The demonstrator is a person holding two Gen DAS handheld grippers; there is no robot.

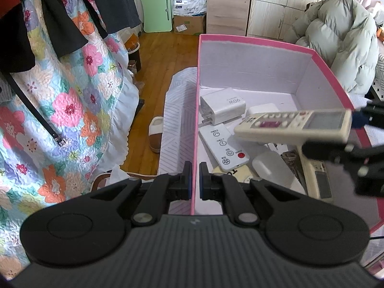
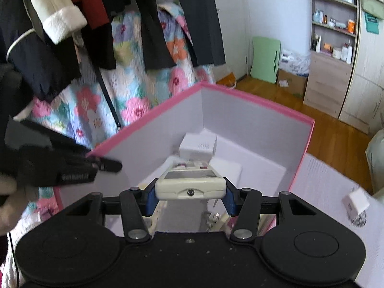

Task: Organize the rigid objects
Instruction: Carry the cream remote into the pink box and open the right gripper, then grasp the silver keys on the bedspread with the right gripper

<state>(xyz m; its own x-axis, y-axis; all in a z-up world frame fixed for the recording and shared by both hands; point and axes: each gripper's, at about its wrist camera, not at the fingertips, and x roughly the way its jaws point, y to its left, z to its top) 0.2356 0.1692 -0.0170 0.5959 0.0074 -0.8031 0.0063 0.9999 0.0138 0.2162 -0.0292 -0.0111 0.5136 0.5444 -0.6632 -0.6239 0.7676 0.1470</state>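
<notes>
Left gripper (image 1: 195, 180): my jaws are pinched tight on the near left wall of the pink box (image 1: 252, 39), one finger outside, one inside, the pink rim running up between them. Right gripper (image 2: 189, 201): my jaws stand part-way apart and clamp the butt end of a cream air-conditioner remote (image 2: 189, 184), blue pads against its two sides, display and buttons facing up, its far end pointing into the box. From the left wrist view the same remote (image 1: 295, 123) hangs level above the box's contents, entering from the right side, not touching anything beneath it. Inside the box, on its white floor: a white charger block (image 1: 223, 106) marked 90W near the far left corner, a second white block (image 1: 261, 109) just beside it, a slim white remote (image 1: 224, 147) with a red button lying against the left wall, a rounded translucent white piece (image 1: 271, 165) near it, and another cream remote (image 1: 316, 175) along the right side, partly under my right jaws. The box sits on a pale striped bed cover (image 1: 175, 110). Outside the box, in the right wrist view, a small white cube-shaped plug (image 2: 356, 202) lies on the cover to the right. Floral quilt (image 1: 60, 100) and dark clothes hang on the left; wooden floor and a slipper (image 1: 156, 134) beyond.
</notes>
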